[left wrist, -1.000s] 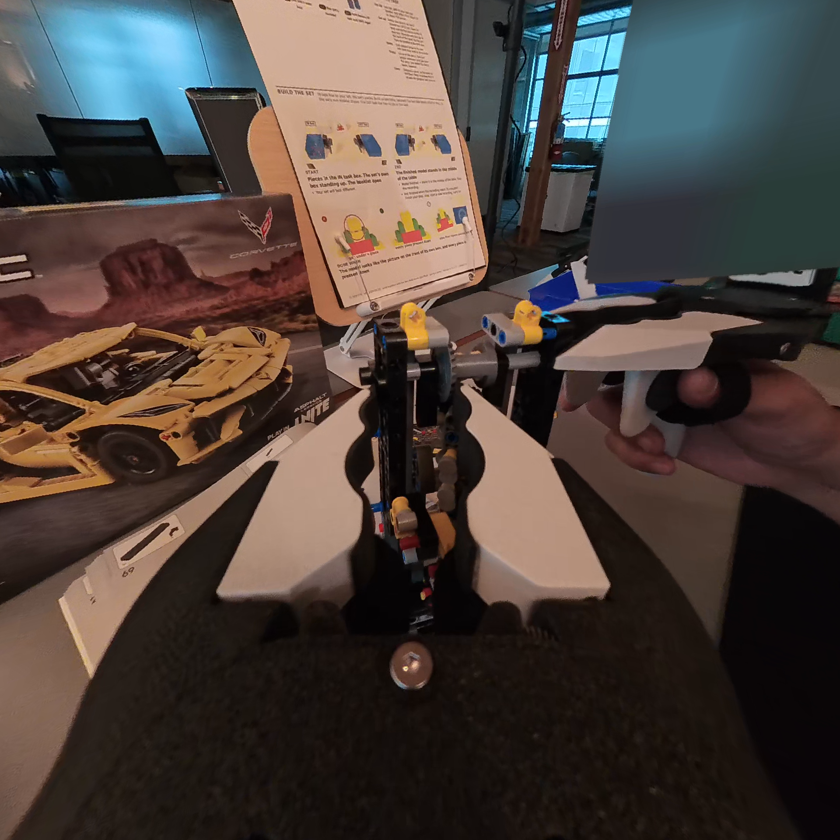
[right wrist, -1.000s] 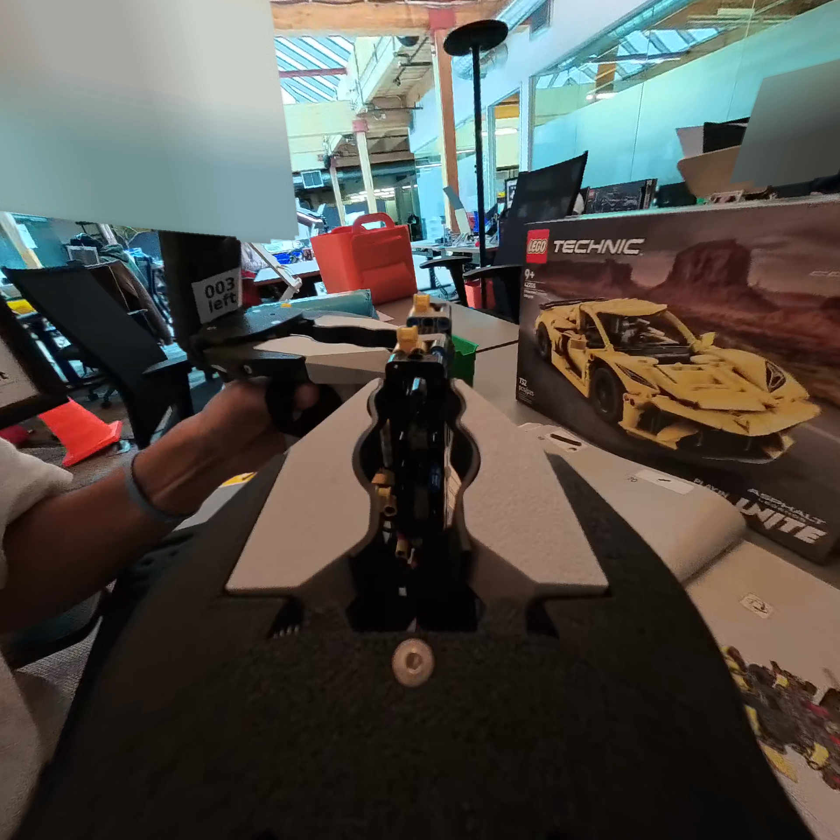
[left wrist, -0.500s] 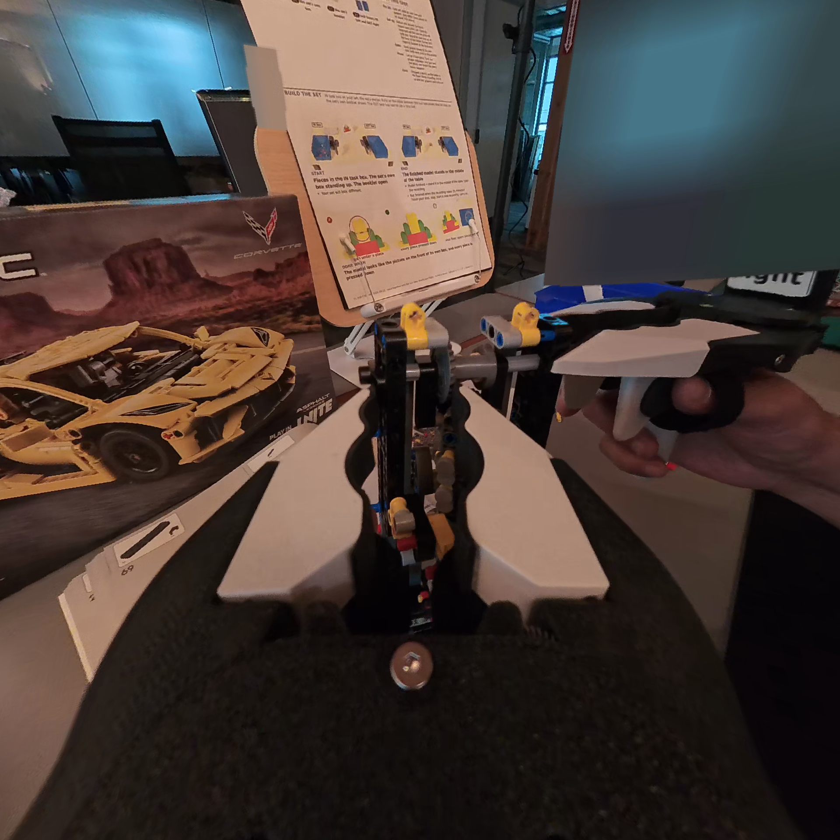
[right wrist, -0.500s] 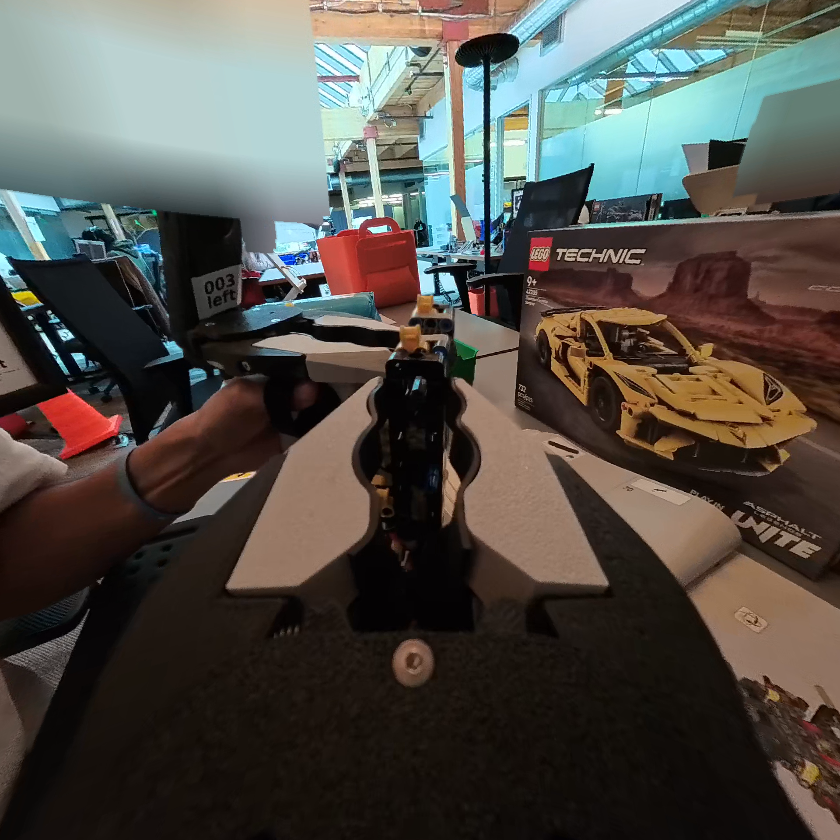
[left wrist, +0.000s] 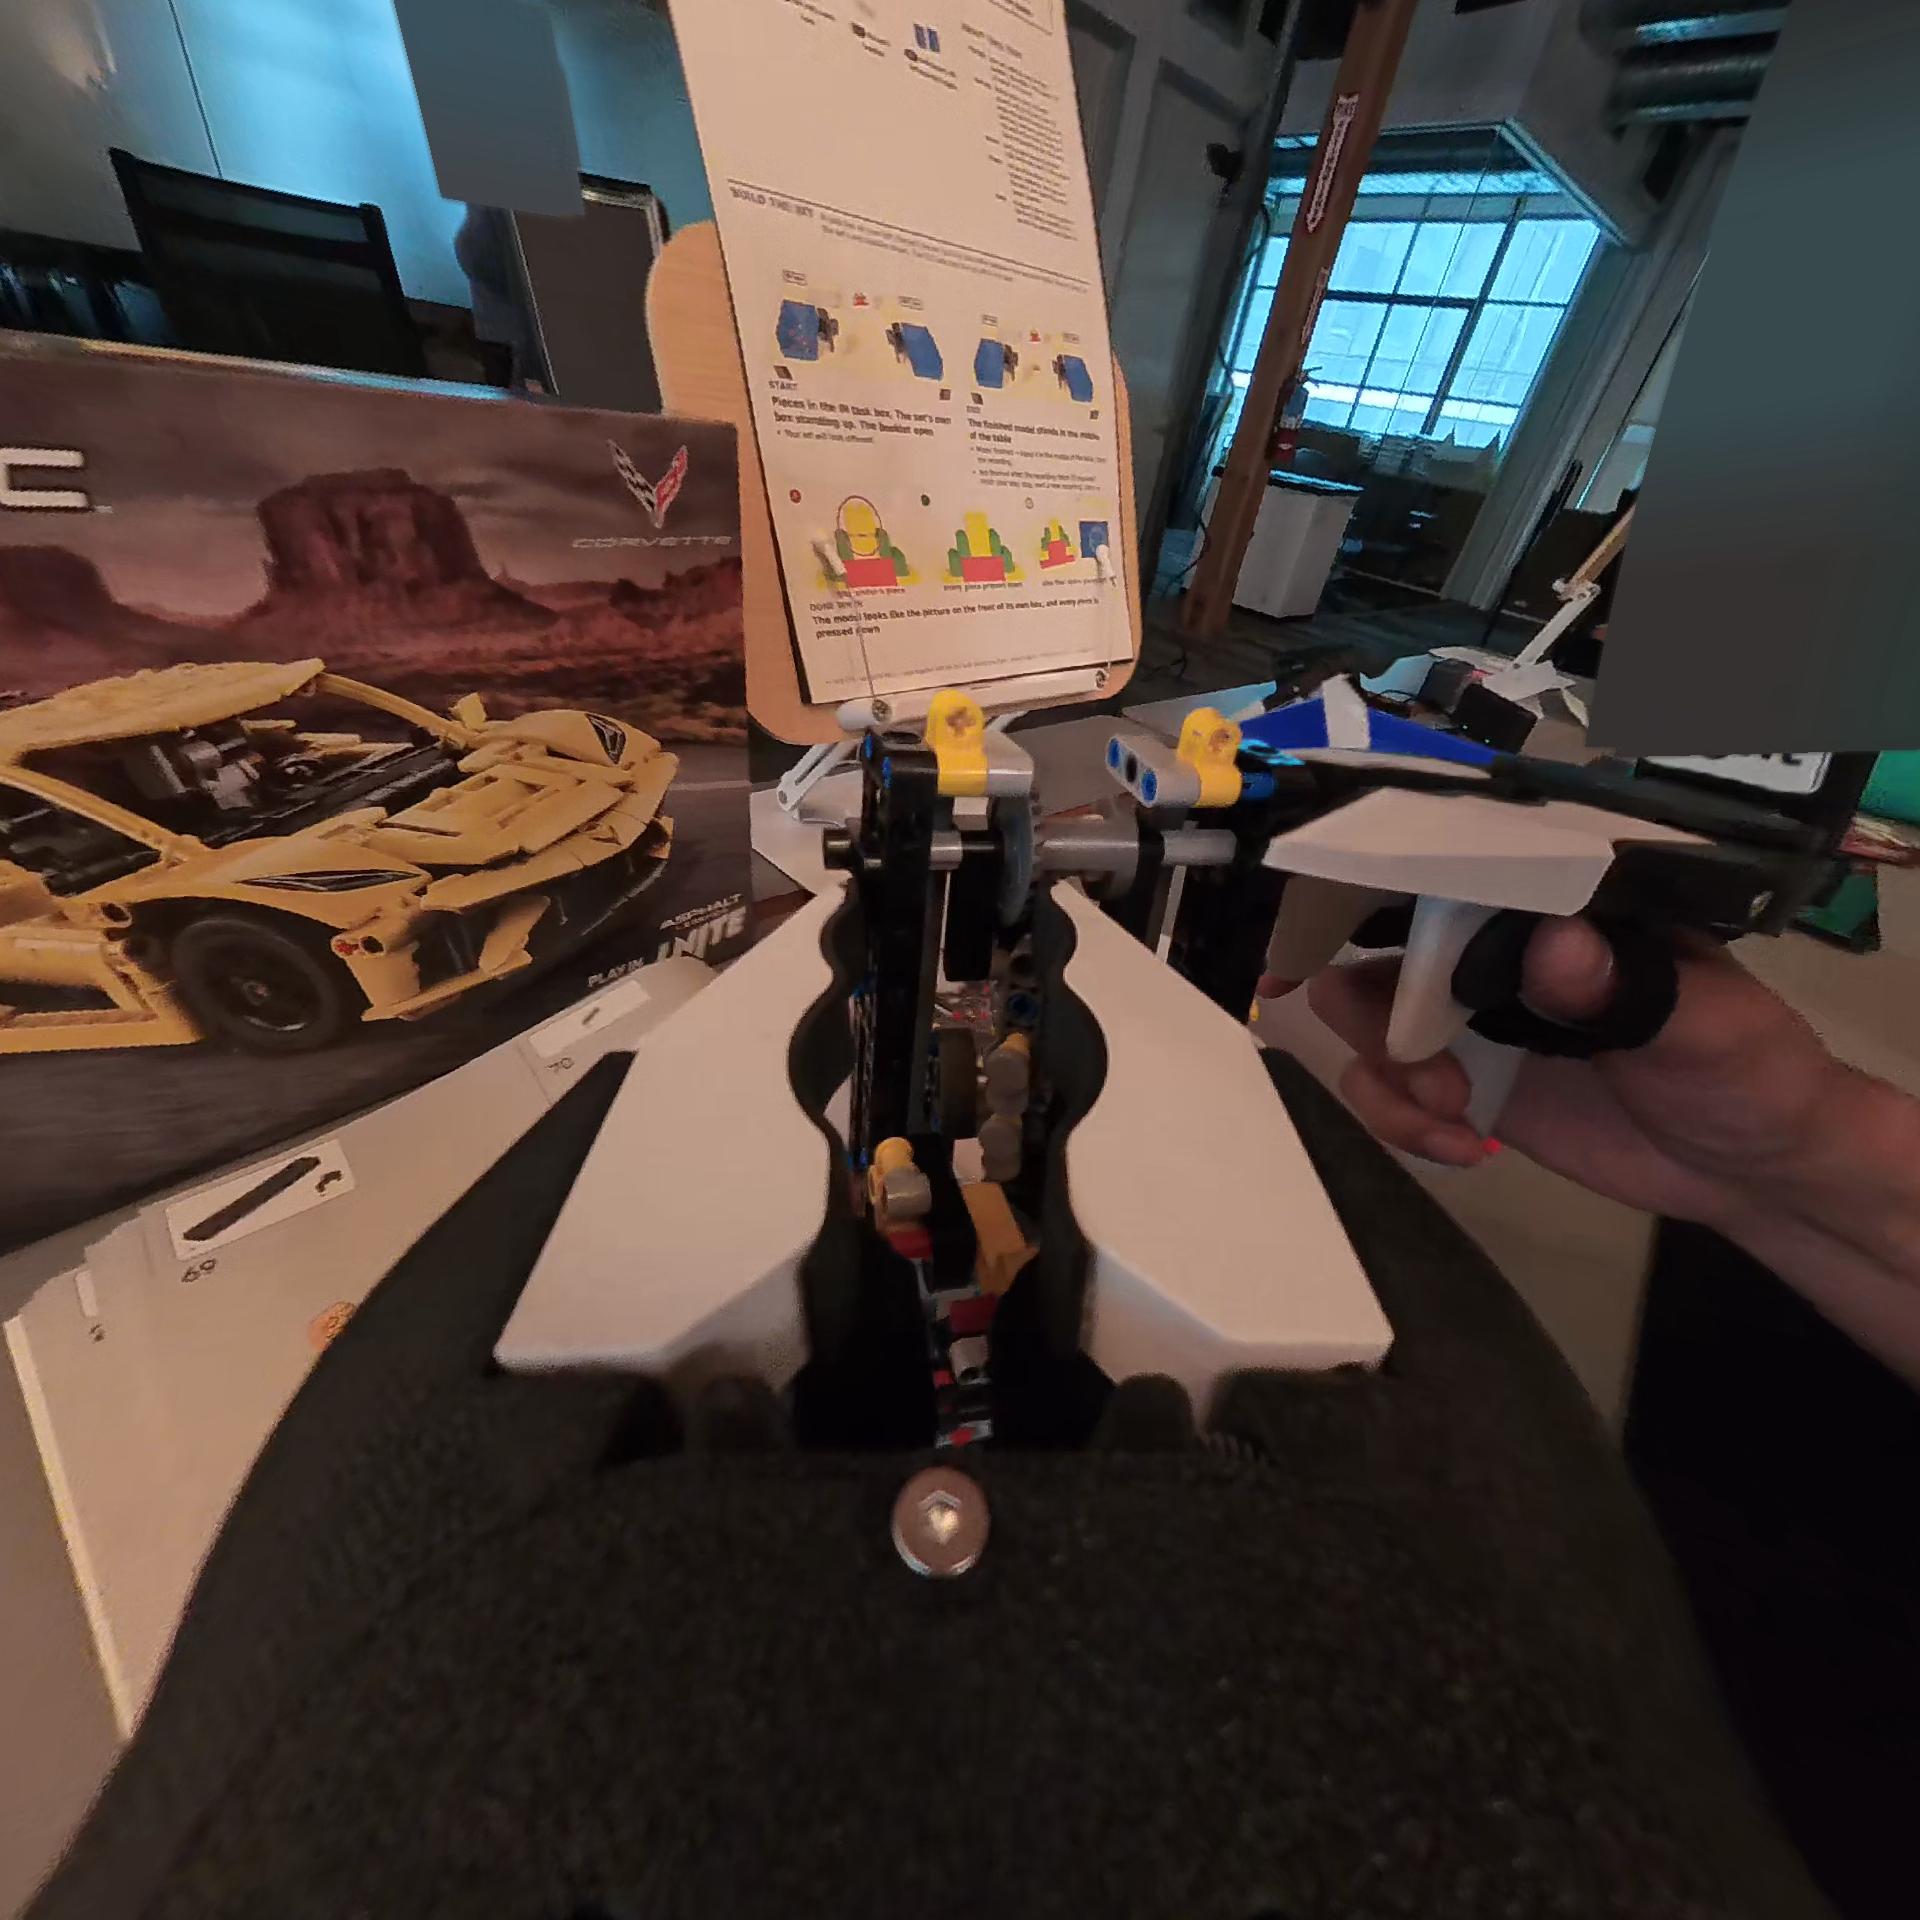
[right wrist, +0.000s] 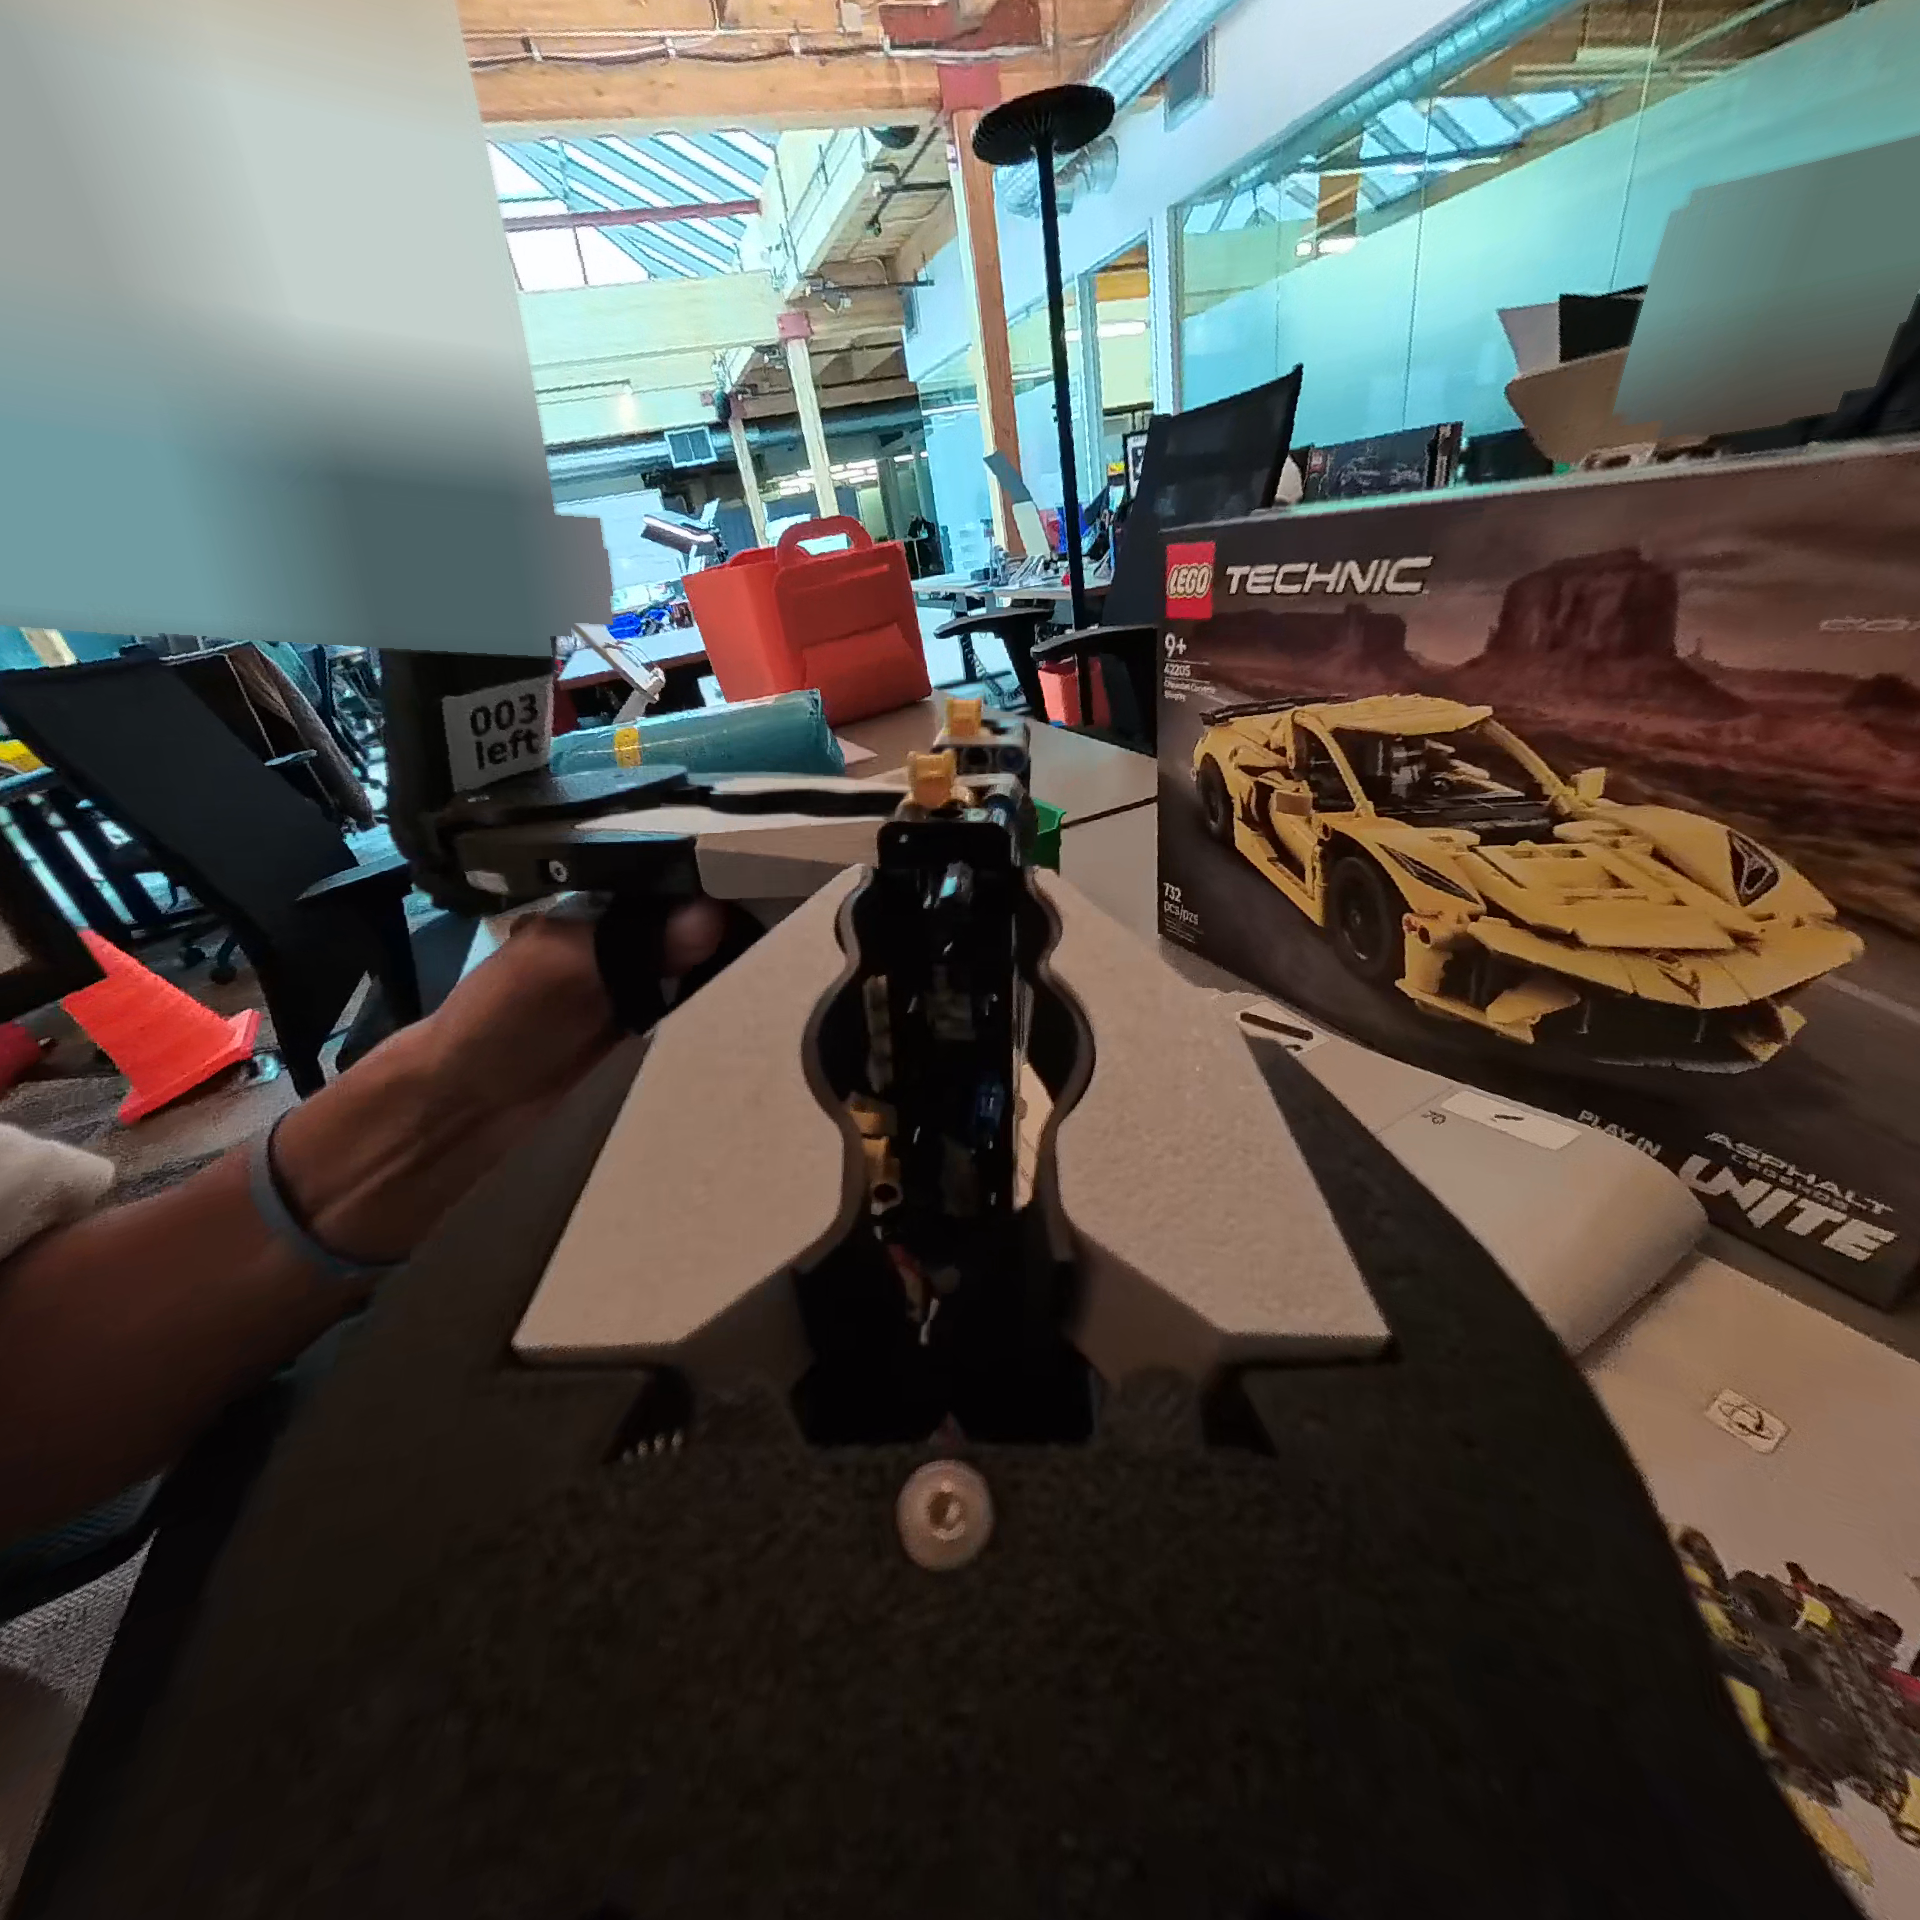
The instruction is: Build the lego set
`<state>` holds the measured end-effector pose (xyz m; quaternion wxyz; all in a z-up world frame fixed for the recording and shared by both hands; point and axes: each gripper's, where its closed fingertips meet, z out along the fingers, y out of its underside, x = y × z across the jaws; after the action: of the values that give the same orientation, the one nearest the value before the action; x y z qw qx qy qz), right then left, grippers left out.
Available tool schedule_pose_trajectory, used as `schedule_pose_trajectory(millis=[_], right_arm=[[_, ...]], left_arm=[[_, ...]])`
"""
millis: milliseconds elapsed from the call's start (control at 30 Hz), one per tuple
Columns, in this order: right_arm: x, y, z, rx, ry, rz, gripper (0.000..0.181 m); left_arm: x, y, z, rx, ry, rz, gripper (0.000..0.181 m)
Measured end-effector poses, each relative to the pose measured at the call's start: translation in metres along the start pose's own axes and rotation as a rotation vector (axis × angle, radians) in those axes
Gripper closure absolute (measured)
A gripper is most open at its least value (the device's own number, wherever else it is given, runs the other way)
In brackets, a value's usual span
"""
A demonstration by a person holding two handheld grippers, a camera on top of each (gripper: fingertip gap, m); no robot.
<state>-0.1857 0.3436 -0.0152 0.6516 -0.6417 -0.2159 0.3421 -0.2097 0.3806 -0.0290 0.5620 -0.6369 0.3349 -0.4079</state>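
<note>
Two grippers, one lego assembly held between them above the table.

Left gripper [left wrist: 940,935] is clamped on the black end of the assembly [left wrist: 914,997], which stands upright between its two white fingers [left wrist: 707,1164]. Right gripper [right wrist: 940,935] is clamped on the other black end [right wrist: 945,1018]; in the left view it reaches in from the right with one hand [left wrist: 1621,1081] on its handle. Two yellow connectors counted on top: one [left wrist: 958,727] over the left end, one [left wrist: 1205,753] over the right end. One grey axle [left wrist: 1081,847] runs across between the ends. Smaller parts low in the left grip are blurred, count uncertain. One box [left wrist: 343,748] with a yellow car stands behind; one instruction sheet [left wrist: 935,364] is propped upright beside it; one open booklet [right wrist: 1621,1236] lies on the table [left wrist: 1538,1216].
</note>
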Motion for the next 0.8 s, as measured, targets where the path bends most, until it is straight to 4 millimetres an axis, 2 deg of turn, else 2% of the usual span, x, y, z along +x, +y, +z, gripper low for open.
schedule_pose_trajectory(millis=[300, 500, 667, 800], right_arm=[[-0.003, 0.001, 0.049, -0.104, 0.031, -0.099, 0.157], [-0.001, 0.008, 0.084, -0.214, 0.028, -0.127, 0.157], [-0.001, 0.011, 0.101, -0.246, -0.027, -0.117, 0.155], [0.002, 0.012, 0.105, -0.247, -0.056, -0.055, 0.148]], left_arm=[[-0.042, -0.001, -0.018, 0.146, 0.031, -0.193, 0.149], [-0.07, 0.005, -0.029, 0.169, -0.015, -0.285, 0.15], [-0.079, 0.008, -0.033, 0.179, -0.024, -0.33, 0.149], [-0.082, 0.008, -0.032, 0.179, -0.032, -0.337, 0.15]])
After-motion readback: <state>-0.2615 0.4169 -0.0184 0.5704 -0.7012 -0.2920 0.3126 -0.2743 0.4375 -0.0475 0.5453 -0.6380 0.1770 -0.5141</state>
